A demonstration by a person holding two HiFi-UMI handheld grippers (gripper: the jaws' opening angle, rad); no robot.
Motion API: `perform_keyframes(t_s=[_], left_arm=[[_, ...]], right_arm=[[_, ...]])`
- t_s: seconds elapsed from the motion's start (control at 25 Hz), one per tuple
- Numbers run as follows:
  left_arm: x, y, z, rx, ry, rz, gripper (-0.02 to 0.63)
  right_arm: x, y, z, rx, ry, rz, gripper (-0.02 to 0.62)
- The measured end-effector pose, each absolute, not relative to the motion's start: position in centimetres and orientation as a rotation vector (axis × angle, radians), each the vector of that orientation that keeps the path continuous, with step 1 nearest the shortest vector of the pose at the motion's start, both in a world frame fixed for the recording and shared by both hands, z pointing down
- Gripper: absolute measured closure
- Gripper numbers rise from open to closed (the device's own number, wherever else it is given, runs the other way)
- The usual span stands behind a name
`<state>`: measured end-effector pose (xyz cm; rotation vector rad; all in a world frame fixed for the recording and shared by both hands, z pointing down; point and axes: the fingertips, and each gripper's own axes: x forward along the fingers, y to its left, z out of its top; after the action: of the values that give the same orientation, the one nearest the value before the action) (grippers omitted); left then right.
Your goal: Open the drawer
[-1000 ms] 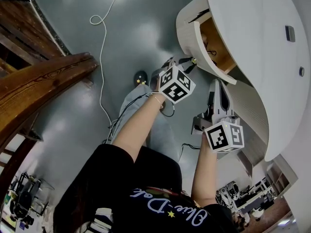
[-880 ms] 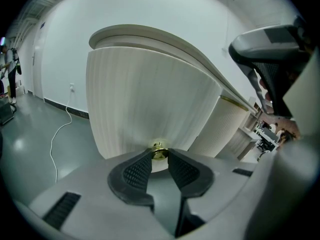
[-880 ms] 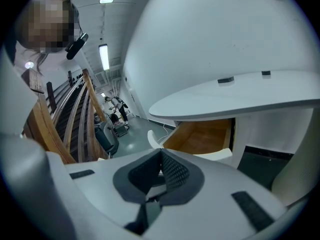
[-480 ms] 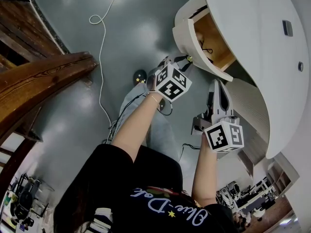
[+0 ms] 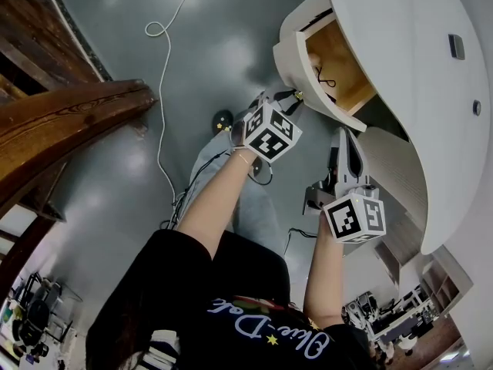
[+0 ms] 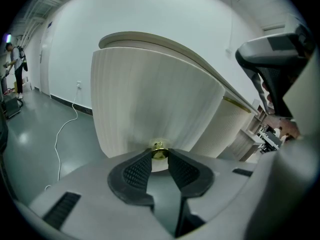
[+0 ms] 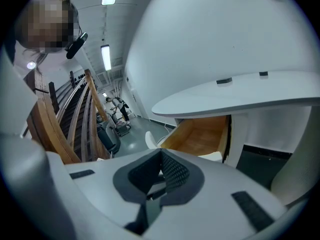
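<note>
The white curved desk (image 5: 416, 75) has its drawer (image 5: 304, 64) pulled out, and the wooden inside (image 5: 339, 60) shows. My left gripper (image 5: 295, 96) is shut on the drawer's small brass knob (image 6: 159, 151), which sits between the two black pads (image 6: 137, 171) against the ribbed white drawer front (image 6: 150, 109). My right gripper (image 5: 343, 135) hangs apart below the desk's ribbed side, jaws shut with nothing in them. In the right gripper view (image 7: 161, 155) the open drawer (image 7: 200, 134) lies ahead under the desk top.
A white cable (image 5: 160, 60) runs across the grey floor. A wooden stair railing (image 5: 62, 129) fills the left side. A thin dark cord (image 5: 322, 75) lies inside the drawer. The person's legs and a shoe (image 5: 223, 119) are below the left gripper.
A little more of the drawer's wooden inside shows than a second ago. Both grippers have stayed almost where they were, the left still on the knob.
</note>
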<state>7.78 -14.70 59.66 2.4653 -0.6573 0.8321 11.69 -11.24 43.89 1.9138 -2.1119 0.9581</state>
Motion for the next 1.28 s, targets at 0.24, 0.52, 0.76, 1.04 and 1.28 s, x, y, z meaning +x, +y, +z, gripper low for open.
perform_keyframes(t_s=[0.24,0.52,0.76,1.04,1.28], left_arm=[[7.5,-14.6,59.7,2.457,-0.674,0.829,0.508],[7.2,-14.3,59.8,2.449,-0.691,0.827,0.508],[6.7,-13.8,59.8,2.434,-0.707,0.827,0.508],[6.2,-13.5,59.9,2.43,-0.713,0.824,0.508],[5.5,-13.0,59.9,2.43,-0.709,0.828,0.508]], right_arm=[[11.7,-11.3,44.0,1.906,-2.127,0.958,0.597],[11.9,-11.0,44.0,1.893,-2.125,0.961,0.597],[11.7,-10.7,43.7,1.884,-2.141,0.958,0.597],[11.6,-10.4,43.6,1.875,-2.138,0.954,0.597],[10.9,-10.2,43.5,1.865,-2.15,0.955,0.597]])
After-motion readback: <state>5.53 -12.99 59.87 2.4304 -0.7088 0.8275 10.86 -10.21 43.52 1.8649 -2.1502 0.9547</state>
